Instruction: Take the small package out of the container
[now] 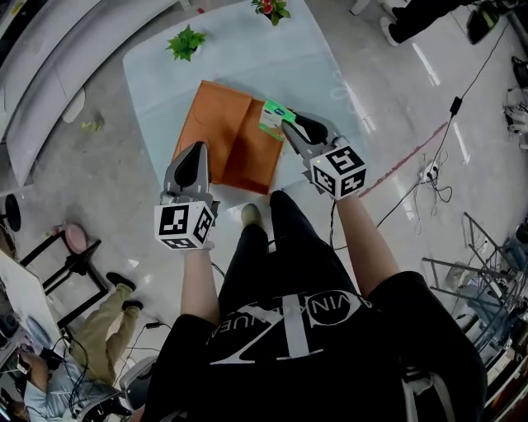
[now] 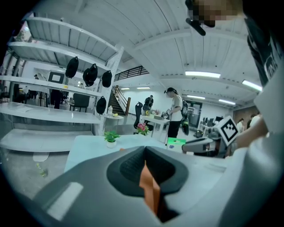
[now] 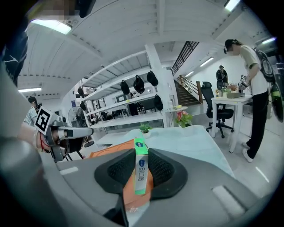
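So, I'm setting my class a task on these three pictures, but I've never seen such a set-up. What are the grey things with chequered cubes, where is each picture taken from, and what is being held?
There is no robot: a person holds a grasping tool, cube included, in each hand. The head view looks down from a camera on the person's head; the other two come from cameras riding on each tool. On the pale table are an orange bag and two potted plants. The left tool pinches the bag's edge; the right tool grips a small green package.
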The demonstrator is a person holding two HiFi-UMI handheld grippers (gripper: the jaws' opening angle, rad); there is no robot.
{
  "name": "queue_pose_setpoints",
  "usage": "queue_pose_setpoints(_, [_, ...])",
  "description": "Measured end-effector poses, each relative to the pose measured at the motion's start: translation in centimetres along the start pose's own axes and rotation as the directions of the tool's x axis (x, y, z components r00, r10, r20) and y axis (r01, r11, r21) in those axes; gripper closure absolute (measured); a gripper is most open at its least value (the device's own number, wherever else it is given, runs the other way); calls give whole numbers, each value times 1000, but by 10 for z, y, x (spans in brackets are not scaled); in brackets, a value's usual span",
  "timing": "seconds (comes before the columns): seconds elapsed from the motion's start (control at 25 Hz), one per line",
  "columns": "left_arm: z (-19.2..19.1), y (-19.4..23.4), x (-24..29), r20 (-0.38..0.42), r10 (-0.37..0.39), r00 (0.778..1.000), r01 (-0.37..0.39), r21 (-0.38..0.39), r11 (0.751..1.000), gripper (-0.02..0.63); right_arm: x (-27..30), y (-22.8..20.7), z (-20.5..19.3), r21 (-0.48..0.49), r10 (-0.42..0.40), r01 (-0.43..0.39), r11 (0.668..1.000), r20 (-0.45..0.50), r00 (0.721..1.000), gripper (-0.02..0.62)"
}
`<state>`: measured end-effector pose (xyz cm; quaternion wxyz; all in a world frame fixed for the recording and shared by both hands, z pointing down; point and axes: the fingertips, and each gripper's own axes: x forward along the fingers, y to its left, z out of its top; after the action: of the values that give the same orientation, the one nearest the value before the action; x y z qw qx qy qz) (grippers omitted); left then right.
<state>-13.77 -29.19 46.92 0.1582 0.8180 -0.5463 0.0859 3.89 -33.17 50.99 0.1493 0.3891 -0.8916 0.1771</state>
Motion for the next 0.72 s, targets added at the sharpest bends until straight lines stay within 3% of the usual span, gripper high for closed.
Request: queue_pose_setpoints(0.72, [24, 1, -33, 53, 36, 998, -37, 3, 999, 606, -36, 16, 45, -38, -46, 50, 998, 109, 993, 500])
